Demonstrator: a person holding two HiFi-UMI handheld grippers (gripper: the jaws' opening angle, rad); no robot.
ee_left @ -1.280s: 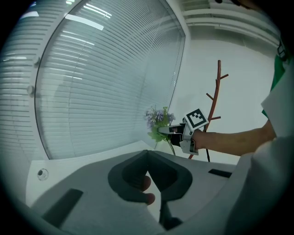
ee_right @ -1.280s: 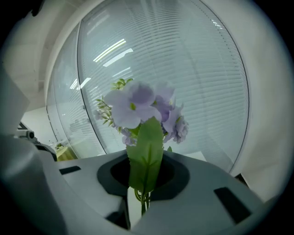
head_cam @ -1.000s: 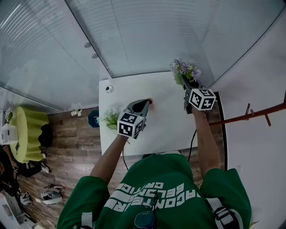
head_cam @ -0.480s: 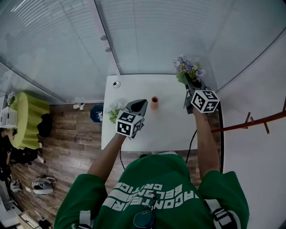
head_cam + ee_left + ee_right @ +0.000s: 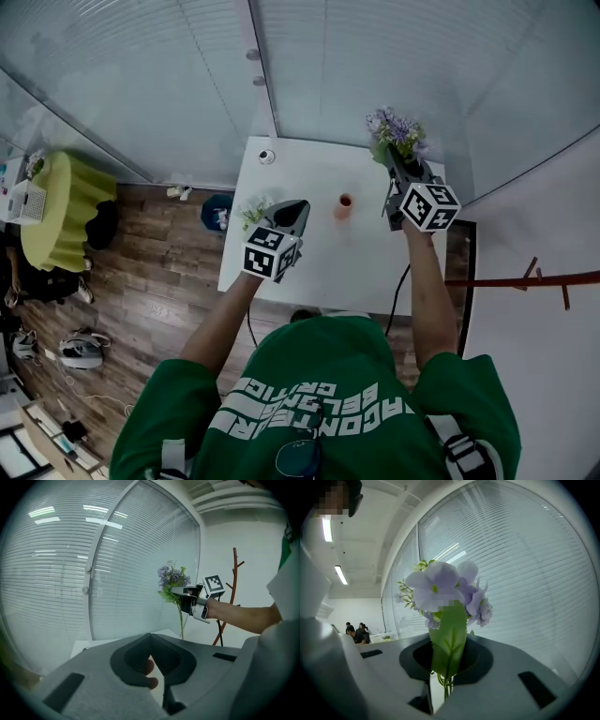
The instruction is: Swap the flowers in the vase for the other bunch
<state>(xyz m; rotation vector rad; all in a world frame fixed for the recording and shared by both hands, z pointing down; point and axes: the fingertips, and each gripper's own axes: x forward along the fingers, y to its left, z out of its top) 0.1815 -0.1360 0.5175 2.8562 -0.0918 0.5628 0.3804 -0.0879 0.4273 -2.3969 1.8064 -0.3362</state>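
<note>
Head view, with both gripper views. A person in a green shirt [image 5: 319, 403] stands at the near edge of a white table [image 5: 309, 277] and holds a gripper in each hand.

(a) Right gripper [image 5: 388, 159]: the jaws are pressed onto the green stems of the purple flower bunch [image 5: 394, 129]. The right gripper view shows the stems and a broad leaf pinched in the narrow slot between them, with the blossoms rising above the tips. The bunch is carried in the air over the far right corner of the table, clear of the vase.

(b) Left gripper [image 5: 150, 635]: the jaws meet at their tips and pinch nothing. It hovers over the left half of the table and points toward the far edge.

(c) Vase [image 5: 344, 205]: small and orange-red, upright near the middle of the table, between the two grippers and touching neither.

(d) White-and-green bunch [image 5: 251, 212]: lies at the left edge of the table, just beside the left gripper.

(e) Small round object [image 5: 267, 157]: sits at the far left corner of the table; too small to identify.

Surroundings: a glass wall with blinds [image 5: 375, 66] runs behind the far edge. The wooden floor [image 5: 159, 281] lies to the left, and a brown coat stand [image 5: 525, 279] is to the right.
</note>
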